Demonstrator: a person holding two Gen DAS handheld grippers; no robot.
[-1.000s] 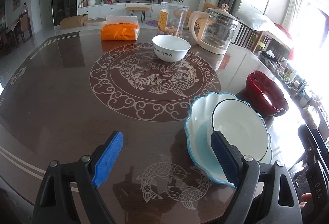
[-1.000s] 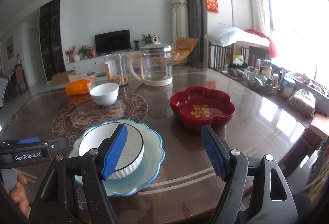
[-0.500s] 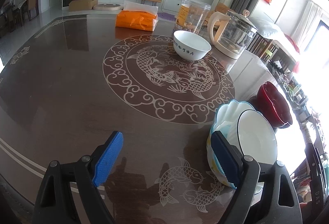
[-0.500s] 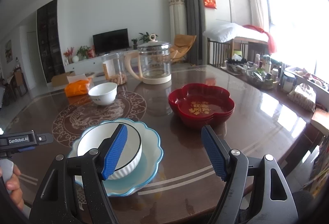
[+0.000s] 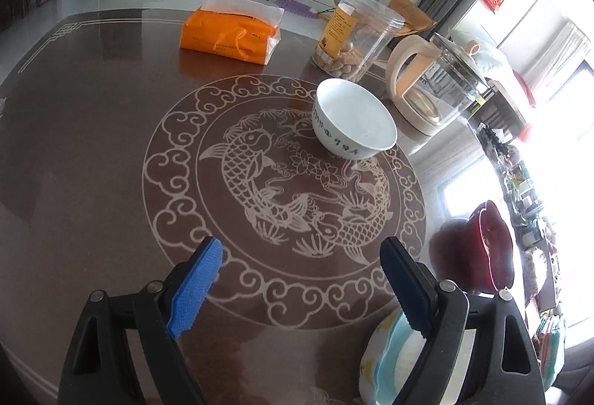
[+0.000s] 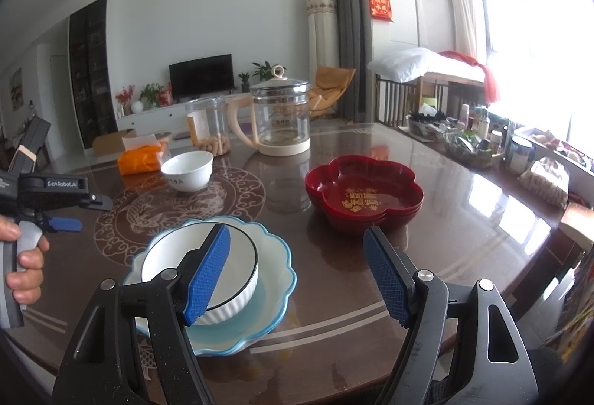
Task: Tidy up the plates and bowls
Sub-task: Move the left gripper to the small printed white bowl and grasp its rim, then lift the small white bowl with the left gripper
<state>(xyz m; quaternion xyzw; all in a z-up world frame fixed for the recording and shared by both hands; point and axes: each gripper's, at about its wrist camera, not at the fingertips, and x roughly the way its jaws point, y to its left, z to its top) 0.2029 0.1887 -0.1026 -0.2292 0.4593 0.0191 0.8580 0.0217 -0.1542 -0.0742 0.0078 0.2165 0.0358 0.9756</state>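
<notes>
A small white bowl (image 5: 354, 122) with writing on its side stands on the table's fish medallion, well ahead of my left gripper (image 5: 300, 249), which is open and empty above the tabletop. In the right wrist view the same small white bowl (image 6: 188, 170) sits beyond the left gripper (image 6: 89, 213), held by a hand. A white ribbed bowl (image 6: 167, 256) rests inside a blue scalloped plate (image 6: 267, 312); that plate (image 5: 378, 360) is partly behind my left gripper's right finger. My right gripper (image 6: 297, 236) is open and empty, hovering near the plate. Stacked red flower-shaped bowls (image 6: 364, 193) stand to the right.
A glass kettle (image 6: 280, 119), a clear snack jar (image 5: 352, 37) and an orange tissue pack (image 5: 230, 33) line the far side of the dark table (image 5: 92, 163). A shelf of bottles and baskets (image 6: 464, 137) runs along the table's right edge.
My left gripper has swung forward over the medallion; the small white bowl is nearer and the blue plate has dropped to the lower right corner. The right gripper has stayed still.
</notes>
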